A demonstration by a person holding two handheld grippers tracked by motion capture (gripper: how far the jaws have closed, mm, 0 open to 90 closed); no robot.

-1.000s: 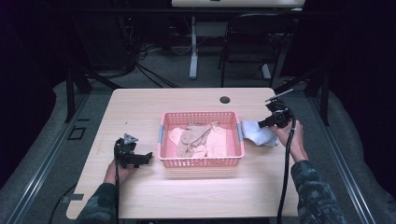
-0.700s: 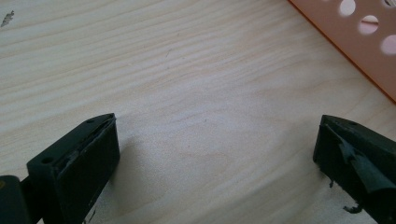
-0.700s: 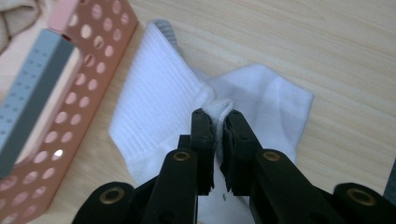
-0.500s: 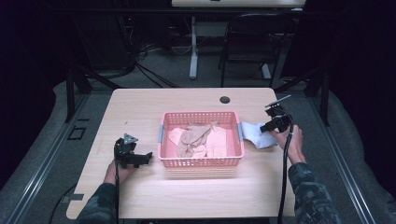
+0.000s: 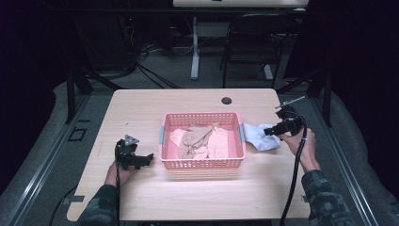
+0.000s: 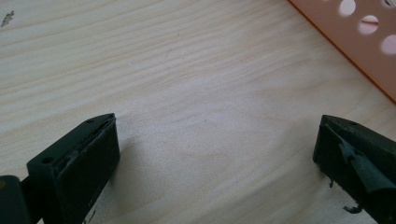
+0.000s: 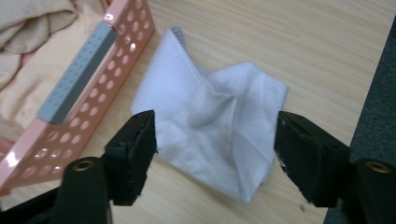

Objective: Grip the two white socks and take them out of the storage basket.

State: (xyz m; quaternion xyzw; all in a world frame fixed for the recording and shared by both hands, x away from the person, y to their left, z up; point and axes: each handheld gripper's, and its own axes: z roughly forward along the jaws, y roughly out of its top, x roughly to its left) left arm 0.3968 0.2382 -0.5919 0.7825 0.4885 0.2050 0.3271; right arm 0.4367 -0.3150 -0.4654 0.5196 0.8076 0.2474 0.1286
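A pink perforated basket (image 5: 202, 163) stands mid-table and holds crumpled beige clothes (image 5: 200, 139). Just right of it a white cloth (image 5: 261, 137) lies bunched on the wood. My right gripper (image 5: 269, 132) hovers over that cloth; its jaws have just been opening. In the right gripper view the white cloth (image 7: 215, 116) spreads below the gap of my right gripper (image 7: 215, 135), and neither pad presses on it. The basket (image 7: 88, 112) and the beige clothes (image 7: 32, 23) lie to its left. Left of the basket, my left gripper (image 5: 148, 159) rests open over bare wood (image 6: 217, 135).
A small black round grommet (image 5: 227, 100) sits near the table's (image 5: 141, 108) far edge. The table's right edge runs close beside the white cloth. The basket's corner (image 6: 355, 42) is near my left gripper. A chair and desk legs stand beyond the table.
The right gripper has drawn back slightly to the right and toward the person, leaving the white cloth on the table. The left gripper has stayed put.
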